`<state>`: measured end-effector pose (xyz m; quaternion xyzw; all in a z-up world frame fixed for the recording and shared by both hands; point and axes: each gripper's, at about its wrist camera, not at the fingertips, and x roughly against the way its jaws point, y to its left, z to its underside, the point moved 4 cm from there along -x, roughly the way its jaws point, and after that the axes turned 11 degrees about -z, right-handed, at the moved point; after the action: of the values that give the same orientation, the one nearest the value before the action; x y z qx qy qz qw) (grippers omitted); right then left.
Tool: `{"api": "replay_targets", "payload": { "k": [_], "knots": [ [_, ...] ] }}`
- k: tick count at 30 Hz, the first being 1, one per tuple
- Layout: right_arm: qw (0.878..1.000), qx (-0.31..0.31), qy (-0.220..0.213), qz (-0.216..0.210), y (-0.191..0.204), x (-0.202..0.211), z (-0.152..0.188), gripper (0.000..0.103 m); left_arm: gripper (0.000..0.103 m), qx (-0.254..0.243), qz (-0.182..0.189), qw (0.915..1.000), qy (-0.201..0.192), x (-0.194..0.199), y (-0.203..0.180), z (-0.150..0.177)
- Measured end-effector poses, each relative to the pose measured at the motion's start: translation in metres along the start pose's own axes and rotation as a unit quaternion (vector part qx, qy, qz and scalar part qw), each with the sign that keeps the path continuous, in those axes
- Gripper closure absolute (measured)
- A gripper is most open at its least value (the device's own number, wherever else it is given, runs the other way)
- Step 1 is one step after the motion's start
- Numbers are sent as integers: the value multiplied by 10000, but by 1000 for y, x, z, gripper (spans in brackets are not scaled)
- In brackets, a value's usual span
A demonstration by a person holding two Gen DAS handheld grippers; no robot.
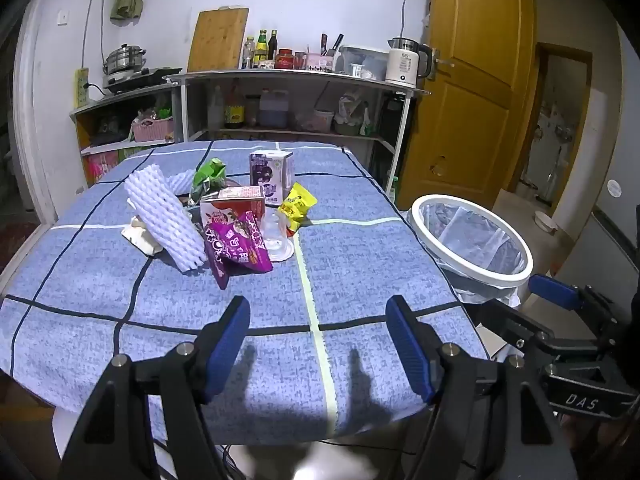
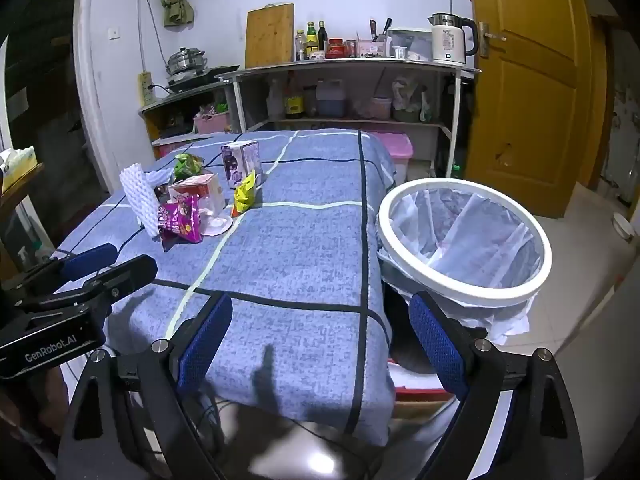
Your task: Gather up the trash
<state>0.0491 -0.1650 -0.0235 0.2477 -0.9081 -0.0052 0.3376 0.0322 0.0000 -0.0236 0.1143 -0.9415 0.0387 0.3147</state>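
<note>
Trash sits heaped mid-table, well apart from the bin beside the table's right edge. Left gripper and right gripper hover spread and empty. Best take the nearest purple wrapper first, pinching one loose edge.

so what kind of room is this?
Most likely a home kitchen: a steel pot on a cooktop, an electric kettle and cutting board on the shelf unit. Trash sits on a cloth-covered table beside a lined bin.

Matt woven tablecloth, glossy purple wrapper
</note>
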Motion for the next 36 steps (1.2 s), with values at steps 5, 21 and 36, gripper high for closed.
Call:
{"api": "replay_targets", "payload": {
  "k": [5,21,36],
  "knots": [
    [10000,-10,0,-16,0,0,0,13,31,-1,-4,10000,-17,0,0,0],
    [10000,9,7,9,1,1,1,13,31,7,3,10000,-17,0,0,0],
    [10000,9,16,20,4,-2,1,12,31,14,14,10000,-6,0,0,0]
  ]
}}
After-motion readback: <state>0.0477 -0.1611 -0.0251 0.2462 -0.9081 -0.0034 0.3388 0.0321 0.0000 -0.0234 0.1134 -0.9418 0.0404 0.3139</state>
